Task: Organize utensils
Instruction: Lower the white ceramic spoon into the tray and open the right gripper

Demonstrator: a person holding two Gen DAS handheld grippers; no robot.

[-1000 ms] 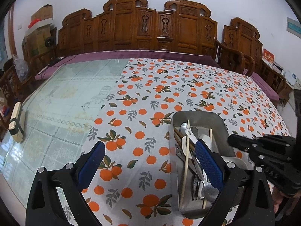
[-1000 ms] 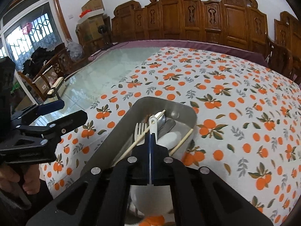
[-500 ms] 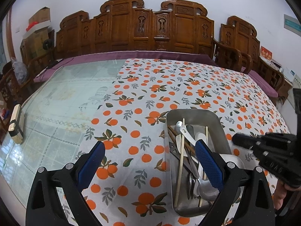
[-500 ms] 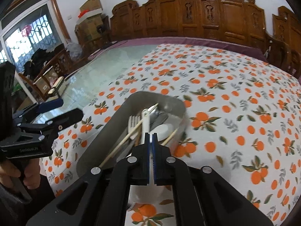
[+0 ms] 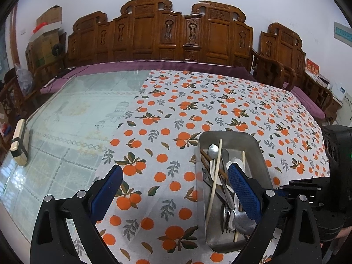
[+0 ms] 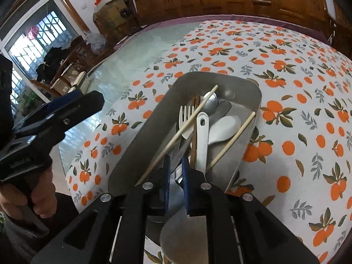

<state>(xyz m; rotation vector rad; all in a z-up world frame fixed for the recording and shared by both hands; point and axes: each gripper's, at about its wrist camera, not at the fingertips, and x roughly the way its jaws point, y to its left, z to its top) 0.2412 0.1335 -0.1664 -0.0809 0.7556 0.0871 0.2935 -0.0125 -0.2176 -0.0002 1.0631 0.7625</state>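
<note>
A metal tray point(image 5: 259, 151) sits on the orange-print tablecloth and holds several utensils: pale chopsticks point(image 6: 193, 114), a white fork point(image 6: 184, 114), a metal spoon point(image 6: 211, 103) and a white rice paddle point(image 6: 226, 125). My right gripper point(image 6: 176, 171) hangs over the tray's near end. Its jaws are opening, a narrow gap shows between the blue pads, and nothing is pinched there. A white spoon handle point(image 6: 202, 136) lies free just right of the right pad. My left gripper point(image 5: 176, 189) stands wide open over the cloth left of the tray, with nothing between its fingers.
The left half of the table is bare glass point(image 5: 77, 110), with a small wood-and-black block point(image 5: 19, 145) near its left edge. Carved wooden chairs point(image 5: 182, 35) line the far side. A person's hand point(image 6: 26, 198) holds the left tool.
The right gripper tipped down over the tray and its pads parted; the white spoon it was pinching now lies loose in the tray. The left gripper kept still.
</note>
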